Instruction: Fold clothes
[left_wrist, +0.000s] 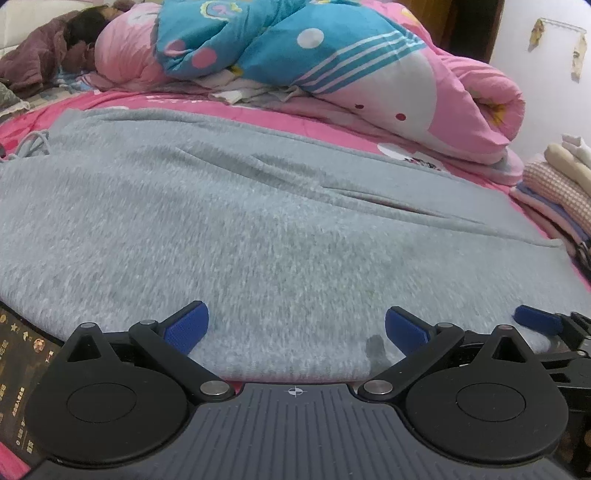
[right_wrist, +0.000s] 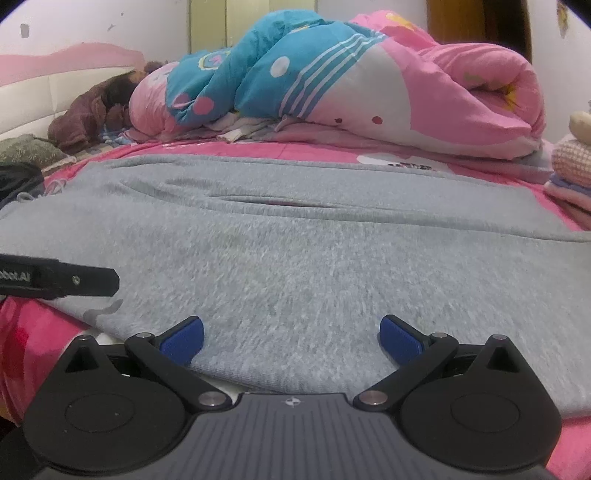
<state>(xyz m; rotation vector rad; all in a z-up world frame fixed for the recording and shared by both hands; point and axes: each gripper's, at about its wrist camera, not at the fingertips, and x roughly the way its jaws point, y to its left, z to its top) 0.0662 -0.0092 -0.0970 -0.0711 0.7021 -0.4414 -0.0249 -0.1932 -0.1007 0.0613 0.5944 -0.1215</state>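
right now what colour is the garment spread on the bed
Heathered grey garment, clearest in the right wrist view.

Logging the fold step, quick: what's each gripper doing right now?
Left gripper: open, holding nothing, over the grey garment.
Right gripper: open, holding nothing, over the same garment.

Both cameras sit just behind their own tongs, low and close over the near edge of the grey garment (left_wrist: 280, 236), facing across it toward the rolled quilt (left_wrist: 369, 74) far beyond the fingertips. The left gripper (left_wrist: 296, 325) camera catches the right gripper (right_wrist: 291, 332) at its right edge. Both views share the garment, the quilt and the pink bedsheet (right_wrist: 314, 149).
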